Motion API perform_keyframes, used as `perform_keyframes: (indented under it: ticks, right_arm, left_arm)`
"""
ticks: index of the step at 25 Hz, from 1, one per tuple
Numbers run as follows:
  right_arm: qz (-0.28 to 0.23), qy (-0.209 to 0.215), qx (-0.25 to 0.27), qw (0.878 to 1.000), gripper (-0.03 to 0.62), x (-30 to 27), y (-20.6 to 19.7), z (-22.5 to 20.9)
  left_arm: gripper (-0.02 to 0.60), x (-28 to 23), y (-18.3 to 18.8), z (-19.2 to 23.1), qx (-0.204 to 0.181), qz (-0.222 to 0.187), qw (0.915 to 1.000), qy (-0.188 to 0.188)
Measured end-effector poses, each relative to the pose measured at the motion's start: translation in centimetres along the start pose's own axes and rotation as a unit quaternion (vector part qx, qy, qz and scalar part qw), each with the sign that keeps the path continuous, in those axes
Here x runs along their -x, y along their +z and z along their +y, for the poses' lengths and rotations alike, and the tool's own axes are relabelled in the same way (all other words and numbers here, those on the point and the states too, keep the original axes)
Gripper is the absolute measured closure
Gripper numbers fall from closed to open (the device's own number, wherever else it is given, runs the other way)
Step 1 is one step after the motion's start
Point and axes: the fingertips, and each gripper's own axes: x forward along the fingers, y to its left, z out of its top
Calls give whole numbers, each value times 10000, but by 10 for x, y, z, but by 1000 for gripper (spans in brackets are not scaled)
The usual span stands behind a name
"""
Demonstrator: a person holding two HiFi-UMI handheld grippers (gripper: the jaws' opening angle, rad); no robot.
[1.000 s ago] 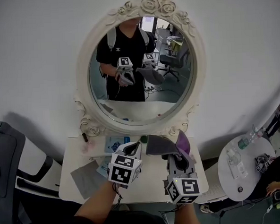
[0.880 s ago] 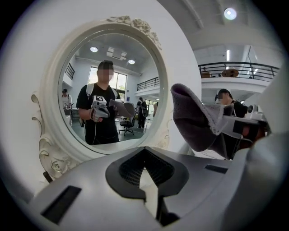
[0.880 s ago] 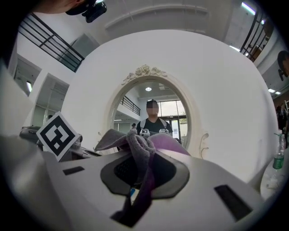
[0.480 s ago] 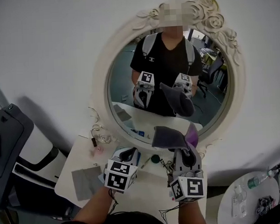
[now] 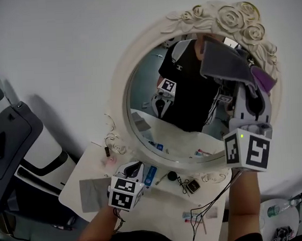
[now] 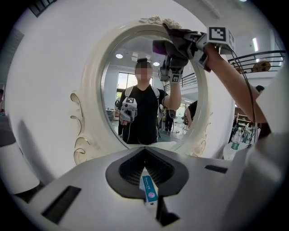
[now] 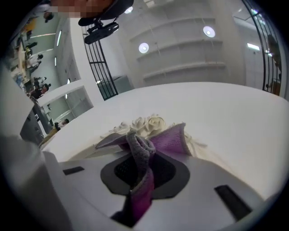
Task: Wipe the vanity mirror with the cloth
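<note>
The oval vanity mirror (image 5: pixel 182 125) in its cream rose-carved frame (image 5: pixel 120 101) stands on a white table against the wall. My right gripper (image 5: pixel 247 86) is raised to the mirror's upper right and is shut on a grey and purple cloth (image 5: pixel 224 62), which lies against the glass near the carved roses. In the right gripper view the cloth (image 7: pixel 169 140) bunches out of the closed jaws of my right gripper (image 7: pixel 143 155). The left gripper view shows that cloth (image 6: pixel 174 38) high at the frame (image 6: pixel 92 90). My left gripper (image 5: pixel 135 168) hovers low over the table, shut and empty (image 6: pixel 145 155).
On the white table (image 5: pixel 162 213) lie a blue tube (image 5: pixel 150 174) just past the left gripper, a flat grey square (image 5: pixel 92 193), a small black round item (image 5: pixel 172 176) and trailing cables (image 5: pixel 207 205). A grey chair (image 5: pixel 9 141) stands left, a round side table (image 5: pixel 279 221) lower right.
My right gripper has risen with the cloth from table height to the mirror's upper right. The left gripper stayed low over the table. The head view shifted left and closer.
</note>
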Motion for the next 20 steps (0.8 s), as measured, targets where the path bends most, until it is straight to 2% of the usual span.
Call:
perform_keyframes:
  ticks: [4, 7, 10, 13, 16, 20]
  right_arm:
    - [-83, -8, 374, 9993, 546, -42, 25, -2]
    - [-95, -47, 933, 9956, 546, -50, 19, 10]
    - [99, -124, 1123, 9935, 546, -54, 7, 14]
    - [486, -26, 1070, 9931, 546, -58, 2, 15]
    - [865, 187, 739, 9933, 546, -61, -3, 15]
    - [1091, 254, 320, 9932, 546, -47, -24, 22]
  left_arm:
    - [580, 10, 2, 14, 113, -112, 9998, 85]
    - [580, 13, 2, 21, 172, -133, 9997, 82]
    - [580, 12, 1, 22, 163, -118, 9998, 7]
    - [580, 9, 2, 20, 98, -108, 9998, -104]
    - [580, 6, 4, 20, 52, -115, 9997, -207]
    - [580, 3, 3, 16, -11, -107, 9991, -401]
